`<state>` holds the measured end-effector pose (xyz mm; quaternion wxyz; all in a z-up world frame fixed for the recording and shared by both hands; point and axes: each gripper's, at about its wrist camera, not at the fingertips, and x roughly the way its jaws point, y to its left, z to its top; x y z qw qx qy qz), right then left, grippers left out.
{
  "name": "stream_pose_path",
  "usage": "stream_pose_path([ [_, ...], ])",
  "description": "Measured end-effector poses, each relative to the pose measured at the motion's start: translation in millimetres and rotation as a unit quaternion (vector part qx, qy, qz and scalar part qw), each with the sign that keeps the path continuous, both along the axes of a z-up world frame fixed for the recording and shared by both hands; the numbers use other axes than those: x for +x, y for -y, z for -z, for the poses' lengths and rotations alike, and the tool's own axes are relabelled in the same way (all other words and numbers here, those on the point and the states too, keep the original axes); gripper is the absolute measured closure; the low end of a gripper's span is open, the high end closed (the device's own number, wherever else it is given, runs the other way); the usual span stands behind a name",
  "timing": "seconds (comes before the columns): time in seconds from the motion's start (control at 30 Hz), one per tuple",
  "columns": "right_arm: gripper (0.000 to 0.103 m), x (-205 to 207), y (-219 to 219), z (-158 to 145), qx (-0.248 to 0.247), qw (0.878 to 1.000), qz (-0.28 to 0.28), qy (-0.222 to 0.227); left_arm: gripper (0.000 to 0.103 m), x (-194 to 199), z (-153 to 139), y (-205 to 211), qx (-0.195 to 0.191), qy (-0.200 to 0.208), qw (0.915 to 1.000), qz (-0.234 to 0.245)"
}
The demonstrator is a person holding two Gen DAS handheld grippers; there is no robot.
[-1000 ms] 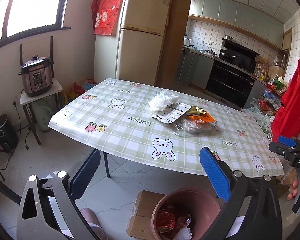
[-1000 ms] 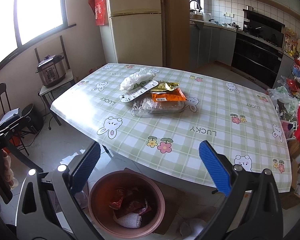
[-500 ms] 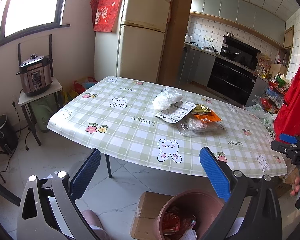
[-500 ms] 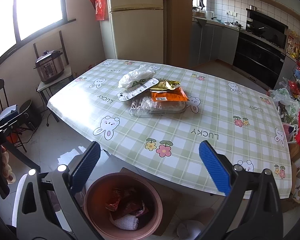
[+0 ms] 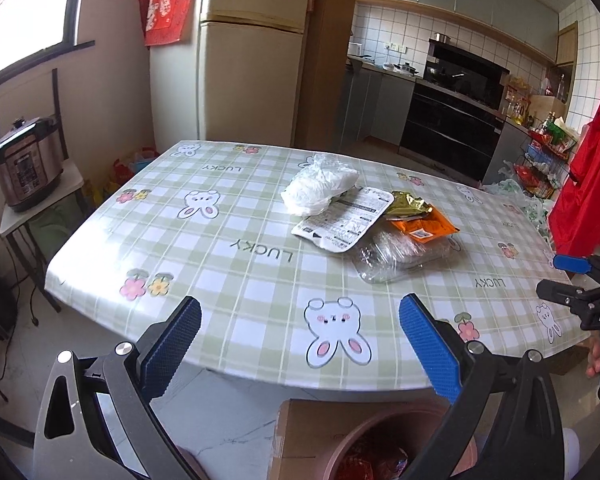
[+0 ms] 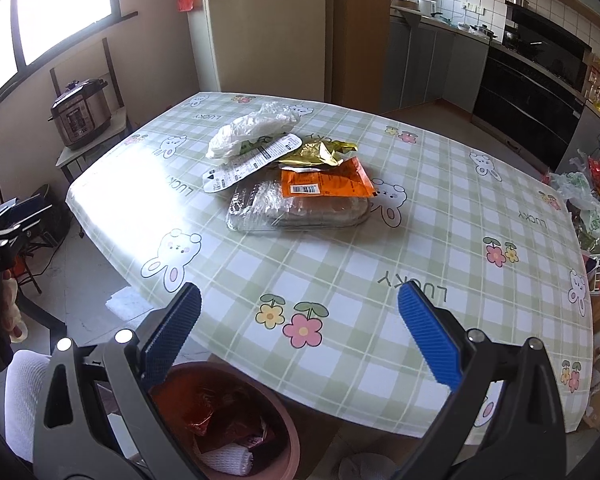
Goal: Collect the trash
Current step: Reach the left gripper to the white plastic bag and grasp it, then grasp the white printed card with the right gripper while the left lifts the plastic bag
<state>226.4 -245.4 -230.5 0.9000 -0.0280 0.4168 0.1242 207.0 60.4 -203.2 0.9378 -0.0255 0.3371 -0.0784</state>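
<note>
Kitchen light falls on a checked table (image 6: pixel 440 216) where the trash sits mid-surface, well ahead of both my grippers. My right gripper (image 6: pixel 300 340) and left gripper (image 5: pixel 300 344) hang at the near edge, fingers spread and empty. I judge the right nearer the clear packet (image 6: pixel 300 208), whose long axis runs crosswise to its fingers. A white bag (image 6: pixel 252 130) lies beyond; the bin (image 6: pixel 288 432) is below.

Glossy plastic tablecloth (image 6: pixel 340 264), crinkled gold foil wrapper (image 6: pixel 320 154), clear plastic tray (image 6: pixel 300 210)
</note>
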Motion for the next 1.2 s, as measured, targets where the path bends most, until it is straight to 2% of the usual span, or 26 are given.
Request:
stream_pose_path([
  [0.07,0.006,19.3,2.0,5.7,0.002,1.000,0.001,-0.005,0.006,35.4,1.5,8.8,-0.004,0.006,0.9999,0.016],
  [0.17,0.006,47.8,6.4,13.3,0.005,1.000,0.001,-0.009,0.006,94.5,6.4,23.9,-0.031,0.011,0.9976,0.061],
  [0.23,0.006,64.6,9.8,17.4,0.007,1.000,0.002,-0.010,0.006,138.8,14.3,36.1,-0.024,0.001,0.9971,0.072],
  [0.3,0.006,80.8,14.0,21.0,0.008,1.000,0.005,-0.011,0.006,181.3,23.9,45.4,-0.012,-0.015,0.9970,0.075],
  [0.4,0.006,98.4,20.7,26.0,0.007,1.000,0.007,-0.010,0.007,233.5,39.4,51.4,-0.022,-0.045,0.9958,0.077],
  [0.5,0.006,114.2,27.5,34.1,0.002,1.000,0.015,-0.018,0.013,272.4,56.2,53.5,-0.024,-0.067,0.9953,0.066],
  [0.57,0.006,124.5,32.5,37.4,0.008,1.000,0.015,-0.021,0.014,288.5,65.1,52.6,-0.043,-0.080,0.9938,0.064],
  [0.7,0.006,144.1,36.0,40.9,0.017,1.000,0.003,-0.023,0.016,308.2,81.5,53.9,-0.050,-0.105,0.9913,0.062],
  [0.77,0.006,153.5,34.4,42.2,0.027,0.999,-0.007,-0.031,0.019,311.9,91.3,52.8,-0.063,-0.132,0.9866,0.072],
  [0.8,0.006,157.4,32.9,42.6,0.029,0.999,-0.011,-0.033,0.024,312.8,95.4,52.2,-0.066,-0.142,0.9848,0.075],
  [0.83,0.006,161.0,30.9,43.3,0.030,0.999,-0.016,-0.035,0.037,311.1,97.3,50.8,-0.058,-0.139,0.9860,0.072],
  [0.87,0.007,162.5,28.2,43.7,0.031,0.999,-0.019,-0.037,0.045,308.6,98.0,49.1,-0.048,-0.135,0.9873,0.068],
  [0.93,0.008,164.6,23.1,44.2,0.038,0.998,-0.028,-0.041,0.072,303.2,97.6,43.3,-0.041,-0.131,0.9885,0.064],
  [0.97,0.012,164.7,19.8,44.6,0.044,0.998,-0.031,-0.045,0.075,300.3,95.8,39.1,-0.042,-0.129,0.9888,0.062],
  [1.0,0.014,165.4,16.3,45.4,0.050,0.997,-0.033,-0.049,0.084,296.0,92.7,34.5,-0.045,-0.124,0.9893,0.062],
  [1.03,0.014,166.0,12.6,45.9,0.056,0.996,-0.035,-0.052,0.087,291.4,88.7,29.5,-0.043,-0.118,0.9904,0.059],
  [1.2,0.016,169.1,-18.5,45.5,0.079,0.993,-0.060,-0.062,0.090,258.0,62.8,-3.0,-0.049,-0.080,0.9948,0.040],
])
